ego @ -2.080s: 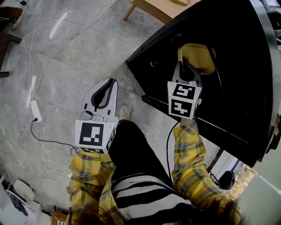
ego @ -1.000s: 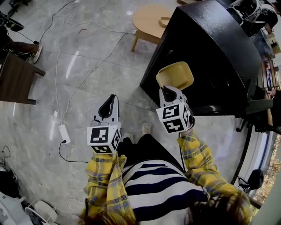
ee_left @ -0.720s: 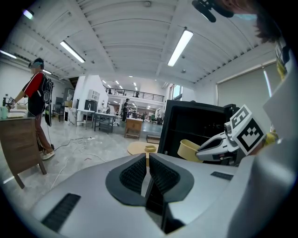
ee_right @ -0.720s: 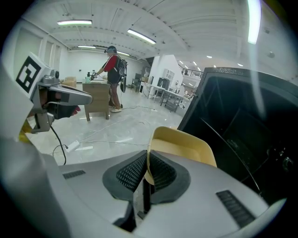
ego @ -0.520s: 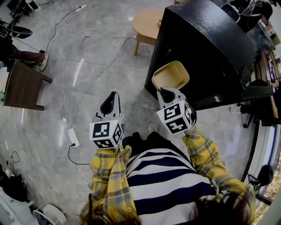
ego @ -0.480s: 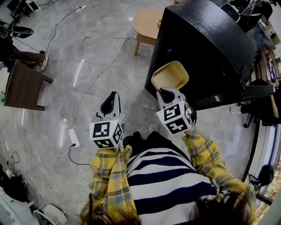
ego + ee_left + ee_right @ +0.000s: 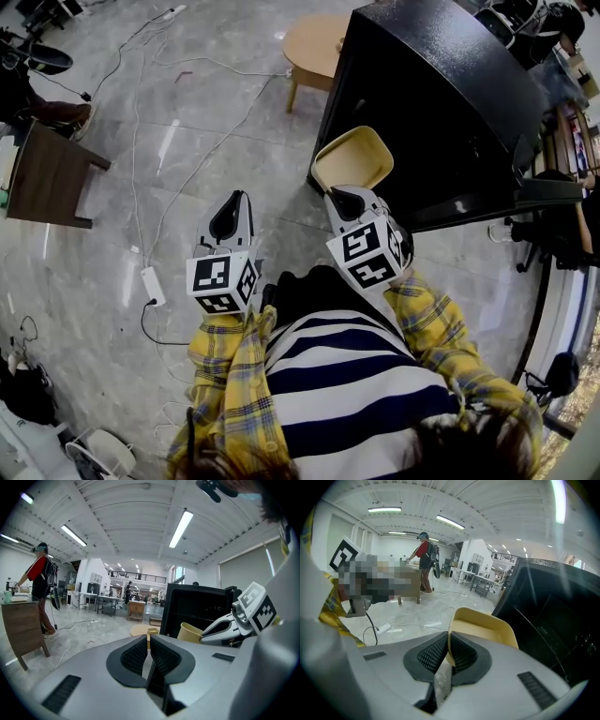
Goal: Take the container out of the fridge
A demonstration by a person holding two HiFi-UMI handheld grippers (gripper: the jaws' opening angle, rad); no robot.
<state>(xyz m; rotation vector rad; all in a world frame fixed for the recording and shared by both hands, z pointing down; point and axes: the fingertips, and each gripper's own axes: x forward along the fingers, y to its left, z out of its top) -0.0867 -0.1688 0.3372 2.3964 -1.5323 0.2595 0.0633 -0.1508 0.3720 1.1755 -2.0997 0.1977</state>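
Step in hand: container is out of the fridge, so the take-out part looks done to me.

My right gripper (image 7: 341,198) has its jaws pinching 1 wall of the yellow container (image 7: 343,159), rim edge between the pads, open top facing up. The container hangs in the air just in front of the fridge (image 7: 441,94), clear of its black front and over the floor (image 7: 187,141), touching nothing but my jaws. It looks empty from the right gripper view.

My left gripper (image 7: 231,208) has its jaws pressed together with nothing between them. It sits beside the right one, on the side away from the fridge, and does no work.

I can't tell from here if the fridge door is open or shut.

Next move, my guess: carry the container level away from the fridge and find a spot to set it down. The round wooden desk (image 7: 314,42) beside the fridge looks like the closest candidate. Grip is on 1 thin wall only, so a tilt or a knock against the fridge corner could twist it loose. The free left gripper could take the door if it needs closing.
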